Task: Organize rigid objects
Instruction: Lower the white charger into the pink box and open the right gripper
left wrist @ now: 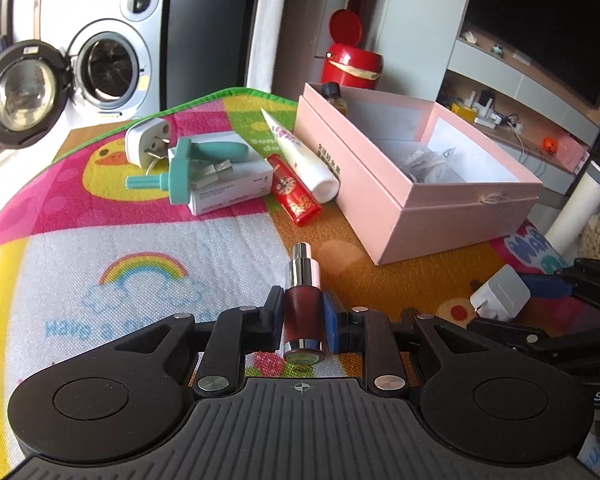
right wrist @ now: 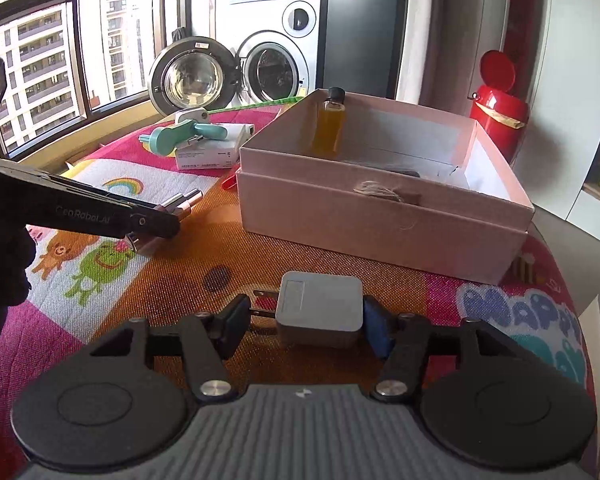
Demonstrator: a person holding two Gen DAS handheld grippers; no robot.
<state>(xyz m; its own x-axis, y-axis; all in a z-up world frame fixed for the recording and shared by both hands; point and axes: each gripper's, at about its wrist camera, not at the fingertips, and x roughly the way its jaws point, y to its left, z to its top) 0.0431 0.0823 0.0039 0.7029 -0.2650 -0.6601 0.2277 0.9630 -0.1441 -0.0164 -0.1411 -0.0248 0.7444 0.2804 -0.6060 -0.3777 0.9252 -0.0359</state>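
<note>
daylight floods in from the window (right wrist: 40, 64) at ten o'clock in the right wrist view, where the glass is near blown out. the play mat (left wrist: 140, 248) is bright, colours saturated, weave sharp. the pink box (left wrist: 412, 184) throws a soft shadow on the mat at five o'clock. fisheye bending curves the washing machine (left wrist: 100, 52) and the frame edges; corners vignette to black. the tv screen (left wrist: 540, 24) at one o'clock stays dark.

Both wrist cameras are sitting low and close over the play mat, facing the pink box (left wrist: 412, 184): the left from its left-front, the right from its front, sharing box and washing machine (right wrist: 276, 52).
</note>
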